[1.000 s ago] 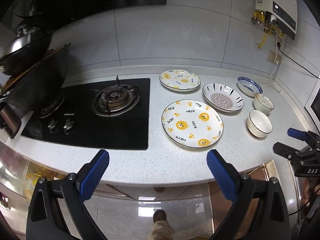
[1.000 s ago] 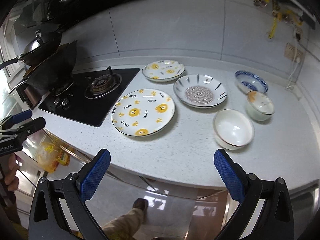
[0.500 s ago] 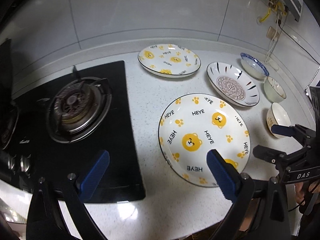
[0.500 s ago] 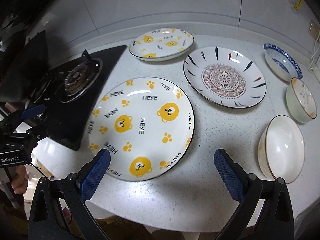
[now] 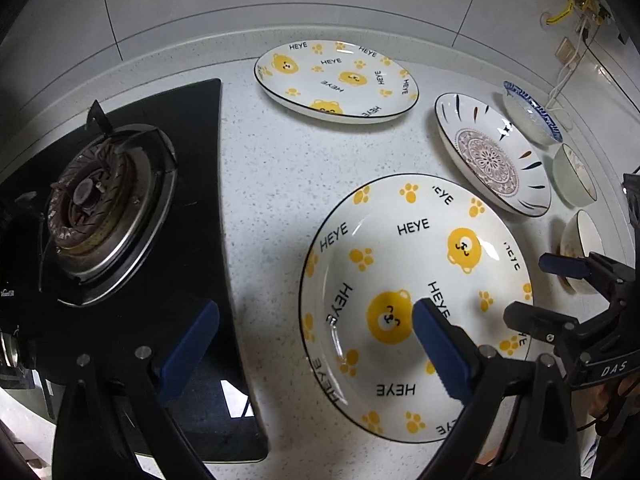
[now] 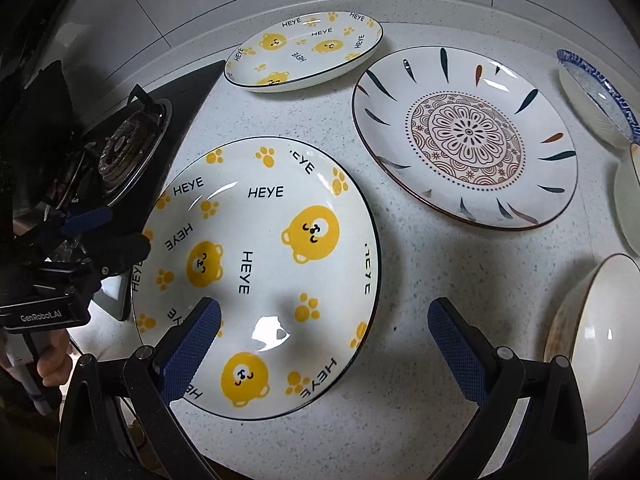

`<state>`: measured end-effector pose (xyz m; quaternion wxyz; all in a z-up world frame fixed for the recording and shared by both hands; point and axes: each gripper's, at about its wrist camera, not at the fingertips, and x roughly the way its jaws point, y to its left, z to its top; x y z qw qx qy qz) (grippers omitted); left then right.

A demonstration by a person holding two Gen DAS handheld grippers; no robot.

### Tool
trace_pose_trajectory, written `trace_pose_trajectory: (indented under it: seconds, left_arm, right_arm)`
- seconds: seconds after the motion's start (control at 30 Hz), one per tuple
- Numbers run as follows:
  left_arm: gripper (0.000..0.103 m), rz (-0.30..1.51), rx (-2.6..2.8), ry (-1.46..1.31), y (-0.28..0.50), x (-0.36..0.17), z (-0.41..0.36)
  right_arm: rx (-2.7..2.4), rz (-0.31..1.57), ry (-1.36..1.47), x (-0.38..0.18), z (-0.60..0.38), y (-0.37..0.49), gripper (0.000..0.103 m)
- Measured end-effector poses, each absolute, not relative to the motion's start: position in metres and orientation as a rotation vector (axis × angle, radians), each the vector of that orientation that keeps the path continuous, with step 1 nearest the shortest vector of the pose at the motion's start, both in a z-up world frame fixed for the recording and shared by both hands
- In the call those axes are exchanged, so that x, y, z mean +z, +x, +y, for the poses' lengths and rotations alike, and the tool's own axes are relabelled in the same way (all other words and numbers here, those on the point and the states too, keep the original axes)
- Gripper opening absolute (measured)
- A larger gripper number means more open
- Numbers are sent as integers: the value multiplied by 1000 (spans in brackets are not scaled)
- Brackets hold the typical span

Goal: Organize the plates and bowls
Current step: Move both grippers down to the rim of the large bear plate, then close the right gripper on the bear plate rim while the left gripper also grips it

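- Left wrist view: the left gripper [image 5: 316, 344] has its jaws wide apart, empty, straddling the near bear plate's [image 5: 404, 256] left rim.
- Right gripper [image 6: 324, 344] jaws also gape, empty, over that plate's right rim.
- Beyond the plate on the worktop [image 6: 400, 248]: second bear plate [image 6: 304, 50], flower plate [image 6: 466, 136]; bowls [image 5: 574, 174] to its right, stove [image 5: 108, 216] to its left.

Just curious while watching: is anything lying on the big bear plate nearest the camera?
No food or dish lies on the near bear plate; only its printed bears show. The right gripper hangs open above its near edge, hiding small patches.
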<state>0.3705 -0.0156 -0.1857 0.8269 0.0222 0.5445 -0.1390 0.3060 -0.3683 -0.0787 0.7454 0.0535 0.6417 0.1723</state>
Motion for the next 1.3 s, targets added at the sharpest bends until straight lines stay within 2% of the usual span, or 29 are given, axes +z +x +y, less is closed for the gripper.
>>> trace_pose_trajectory:
  seconds: [0.4,0.77,1.07,1.23,1.3]
  left_arm:
    - [93,1214,-306,7,381,-206,-28]
    - [93,1250,-305,-24,384,-219,-28]
    - [93,1276,-346,-80,386,-226,-28]
    - [93,1279,-374,-118,388,-226,-22]
    - [95,1280,-387,-140,389,-225,-19]
  right_arm:
    - [391,1435,136,-92,-375,314,102]
    - [396,1456,161,-101,-383,315,91]
    - [419,1461,180,-102,-386,318,62]
    - [426,1467,198,-103,-390,320,38]
    - [423,1467,188,-103,-391,320,34]
